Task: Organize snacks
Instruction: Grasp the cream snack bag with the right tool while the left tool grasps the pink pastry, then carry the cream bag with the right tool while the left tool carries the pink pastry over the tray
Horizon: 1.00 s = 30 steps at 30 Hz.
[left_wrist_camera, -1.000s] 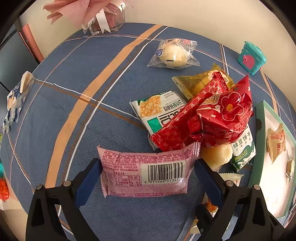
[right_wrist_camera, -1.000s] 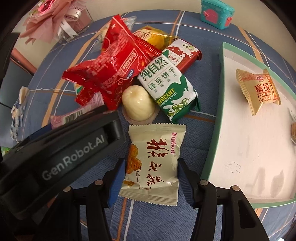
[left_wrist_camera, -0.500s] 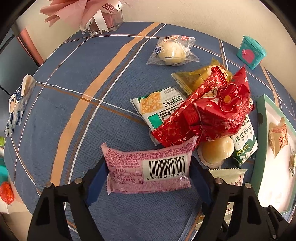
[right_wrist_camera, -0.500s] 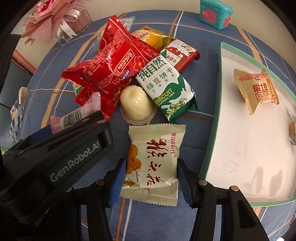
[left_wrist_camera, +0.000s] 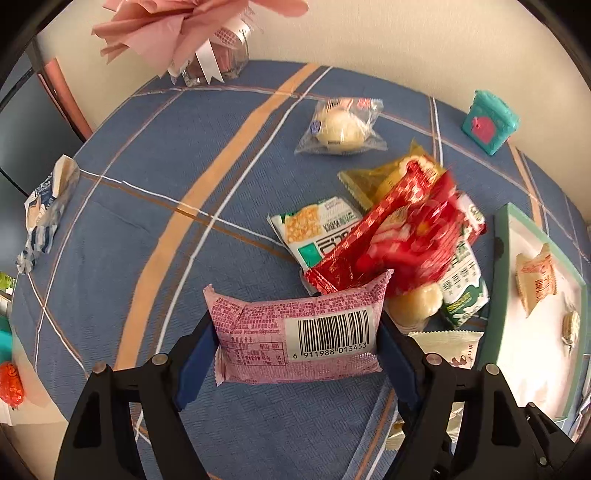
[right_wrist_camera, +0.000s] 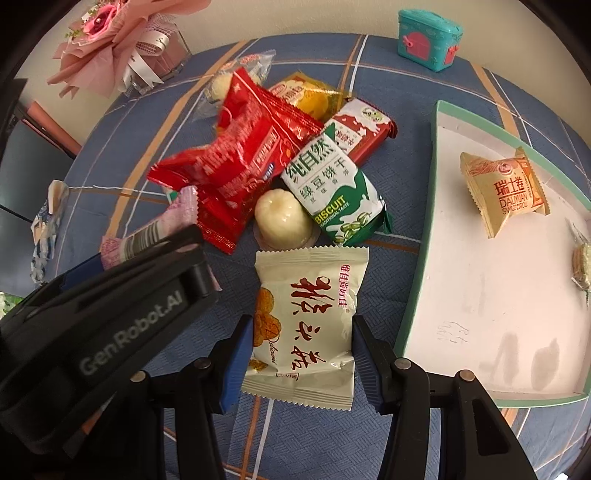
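Note:
A pink snack packet (left_wrist_camera: 266,321) with a barcode sits crosswise between the blue pads of my left gripper (left_wrist_camera: 297,354). The jaws are closing, the pads press on its two ends, and it hangs just above the blue tablecloth. My right gripper (right_wrist_camera: 303,332) is shut on a cream packet (right_wrist_camera: 310,291) with red lettering, close to the left rim of the green-edged tray (right_wrist_camera: 424,240). In the right wrist view the left gripper's black body (right_wrist_camera: 110,332) fills the lower left, with the pink packet (right_wrist_camera: 155,236) poking out above it.
A heap of snacks lies beyond both grippers: red packets (right_wrist_camera: 240,158), a green biscuit pack (right_wrist_camera: 332,192), a pale jelly cup (right_wrist_camera: 280,221), a yellow packet (left_wrist_camera: 376,177). The tray holds an orange swiss-roll packet (right_wrist_camera: 502,192). A teal box (left_wrist_camera: 487,123) and pink bouquet (left_wrist_camera: 192,33) stand at the back.
The left jaws have come in onto the pink packet and risen with it; the red packet above it now blurs. The right gripper has risen a little with the cream packet.

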{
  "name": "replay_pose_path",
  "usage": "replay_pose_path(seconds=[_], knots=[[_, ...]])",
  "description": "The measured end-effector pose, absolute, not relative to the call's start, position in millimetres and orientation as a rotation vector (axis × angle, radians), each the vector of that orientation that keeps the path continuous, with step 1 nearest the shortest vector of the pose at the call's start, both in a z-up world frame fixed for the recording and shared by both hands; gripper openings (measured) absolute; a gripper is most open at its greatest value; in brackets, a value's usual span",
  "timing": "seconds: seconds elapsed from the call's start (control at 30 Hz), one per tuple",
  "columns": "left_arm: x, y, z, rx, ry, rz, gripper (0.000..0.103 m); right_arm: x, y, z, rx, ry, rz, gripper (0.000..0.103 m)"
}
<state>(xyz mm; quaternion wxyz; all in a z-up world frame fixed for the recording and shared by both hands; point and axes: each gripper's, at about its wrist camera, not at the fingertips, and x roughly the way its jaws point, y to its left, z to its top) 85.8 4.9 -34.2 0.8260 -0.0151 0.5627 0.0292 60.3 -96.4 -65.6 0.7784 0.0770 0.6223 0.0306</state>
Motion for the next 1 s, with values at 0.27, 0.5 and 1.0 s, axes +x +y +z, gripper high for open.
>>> replay_pose_path(seconds=[0.27,0.5,1.0], knots=[[72.3,20.5,3.2,-0.062,1.091,0.068,0.083,49.8,-108.3,-44.2,0.194,1.297,0.063,0.055],[62.7,25.9,28.1,-0.092,0.993,0.096,0.083,38.7,-124.4,-16.8,0.232,1.229,0.057,0.055],[58.6,8.9,31.9,-0.067,0.976,0.088,0.083,37.7,-140.9,-3.9,0.28,1.217,0.011,0.055]])
